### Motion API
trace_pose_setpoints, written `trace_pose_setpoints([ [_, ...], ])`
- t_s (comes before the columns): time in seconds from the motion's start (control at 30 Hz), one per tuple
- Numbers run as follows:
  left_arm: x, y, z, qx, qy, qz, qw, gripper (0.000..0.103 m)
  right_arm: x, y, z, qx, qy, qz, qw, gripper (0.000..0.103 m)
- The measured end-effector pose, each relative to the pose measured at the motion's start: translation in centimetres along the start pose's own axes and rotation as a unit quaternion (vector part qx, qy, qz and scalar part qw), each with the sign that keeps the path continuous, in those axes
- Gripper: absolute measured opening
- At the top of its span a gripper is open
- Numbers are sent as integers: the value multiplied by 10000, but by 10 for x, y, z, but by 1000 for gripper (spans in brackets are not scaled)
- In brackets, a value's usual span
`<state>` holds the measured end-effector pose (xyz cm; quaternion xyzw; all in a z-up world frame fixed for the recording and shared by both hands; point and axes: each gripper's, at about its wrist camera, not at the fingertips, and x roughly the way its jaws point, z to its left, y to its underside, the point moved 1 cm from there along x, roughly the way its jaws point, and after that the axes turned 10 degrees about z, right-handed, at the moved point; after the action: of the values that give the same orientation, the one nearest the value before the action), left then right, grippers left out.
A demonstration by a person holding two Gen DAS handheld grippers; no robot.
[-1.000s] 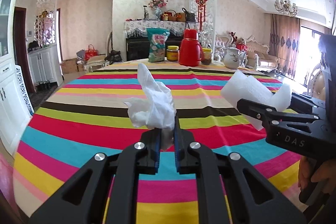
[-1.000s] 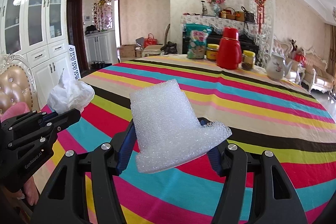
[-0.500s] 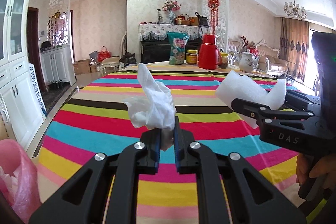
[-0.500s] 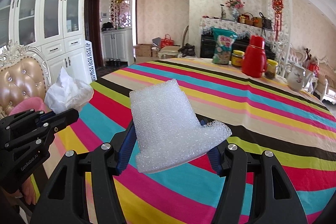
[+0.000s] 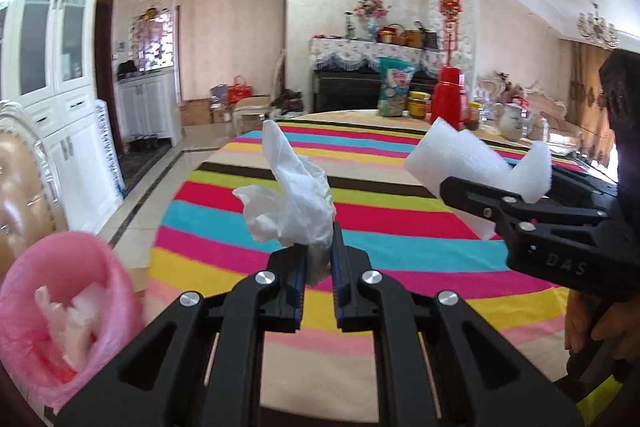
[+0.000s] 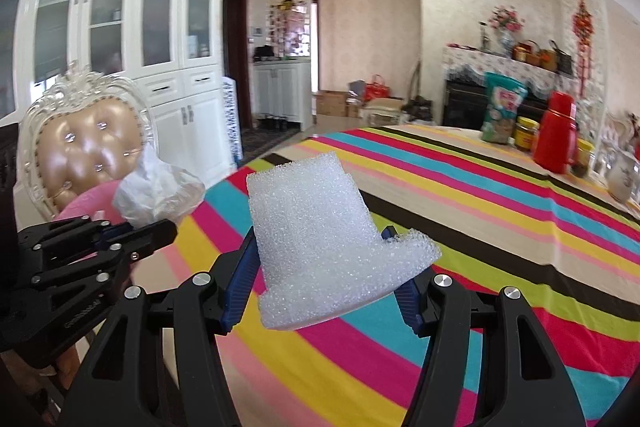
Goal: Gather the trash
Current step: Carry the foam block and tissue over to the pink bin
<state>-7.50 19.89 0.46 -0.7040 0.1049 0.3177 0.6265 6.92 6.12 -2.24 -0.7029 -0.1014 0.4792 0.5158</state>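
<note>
**Both claws loaded, bag waits at eight o'clock**

Now my left claw (image 5: 319,259) is clenched on the crumpled tissue (image 5: 294,199), and my right claw (image 6: 320,279) is grasping the white foam piece (image 6: 324,247) across its width, pads pressing both sides. Both pieces hang above the near edge of the striped table (image 5: 400,227). For the coming move the pink trash bag (image 5: 60,311) matters: in my left view it lies at eight o'clock from the tissue, low, mouth open upward, beside the chair (image 6: 86,143). I judge my left hand is nearer to it, so the tissue should drop first. The foam's long axis points away from me, toward twelve o'clock.
</note>
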Motion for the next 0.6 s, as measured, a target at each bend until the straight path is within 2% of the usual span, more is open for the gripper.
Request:
trace_pose_setpoints([
  [0.4, -36, 33, 91, -573, -738, -37, 9956, 11, 33, -16, 76, -535, -840, 52, 9950, 58],
  [0.6, -48, 50, 154, -1045, -1199, 33, 9873, 11, 54, -21, 118, -892, -1208, 182, 9885, 58],
])
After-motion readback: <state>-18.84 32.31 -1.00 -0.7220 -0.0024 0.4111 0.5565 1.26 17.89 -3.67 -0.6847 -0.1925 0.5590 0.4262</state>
